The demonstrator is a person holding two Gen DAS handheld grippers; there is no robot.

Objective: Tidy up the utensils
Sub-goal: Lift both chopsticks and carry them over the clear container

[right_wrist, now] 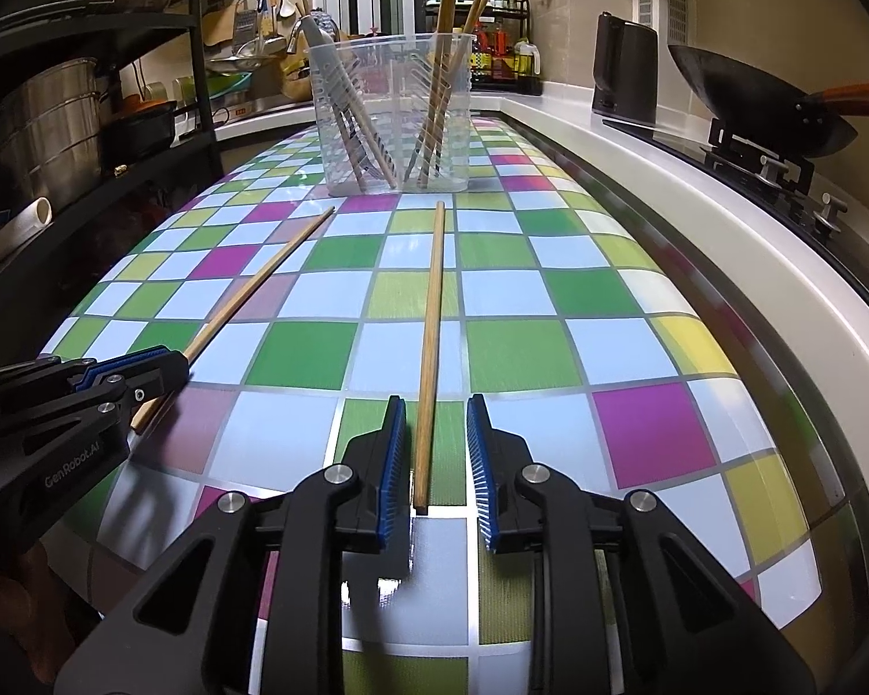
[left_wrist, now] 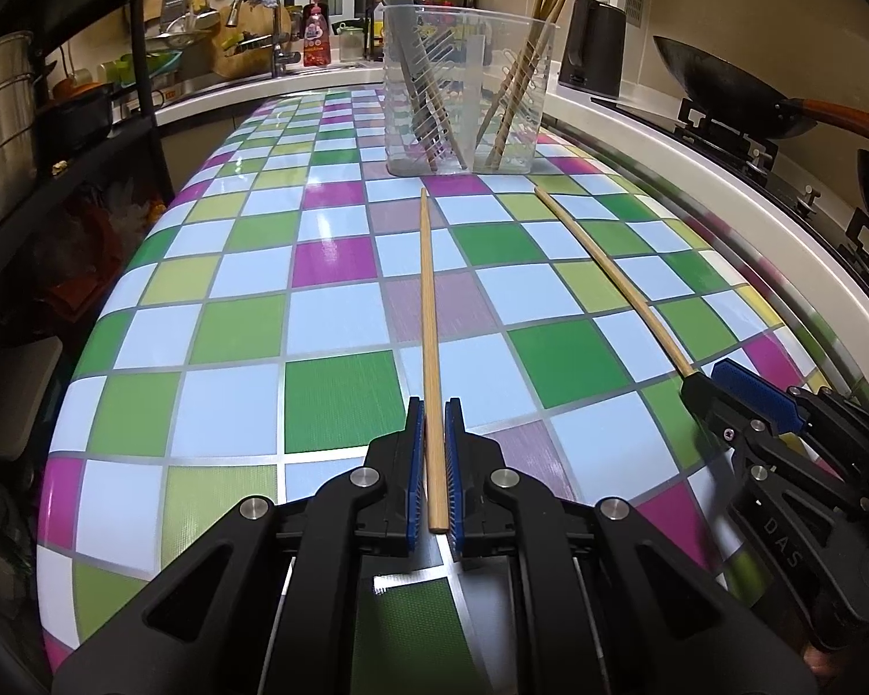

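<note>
The left gripper point(left_wrist: 434, 463) is clamped on the near end of a chopstick point(left_wrist: 428, 313); in its own view the blue pads press the stick from both sides. This left chopstick is a pale, plain wooden rod, straight and slim, its butt cut square, and it runs from the gripper toward 12 o'clock with its far tip just short of the holder point(left_wrist: 469, 87).

The right gripper point(right_wrist: 434, 463) stands narrowly apart around the second chopstick point(right_wrist: 431, 336). A gap shows between each blue pad and the wood, so the pads do not press it. This right chopstick is a slightly darker tan, square at the butt and thinner toward the tip. It lies flat on the table point(right_wrist: 654, 423), pointing to 12 o'clock, its tip near the holder's base.

From the left view the right gripper point(left_wrist: 718, 382) sits at 4 o'clock, with its stick point(left_wrist: 614, 284) slanting toward 11 o'clock. From the right view the left gripper point(right_wrist: 162, 368) sits at 9 o'clock, its stick point(right_wrist: 260, 278) slanting toward 1 o'clock.

The table wears a glossy cloth of blue, green, magenta and yellow squares. The holder point(right_wrist: 388, 116) is a clear slotted plastic tub at 12 o'clock, with more chopsticks leaning in both of its halves. A dark wok point(right_wrist: 765, 98) sits at 2 o'clock.
</note>
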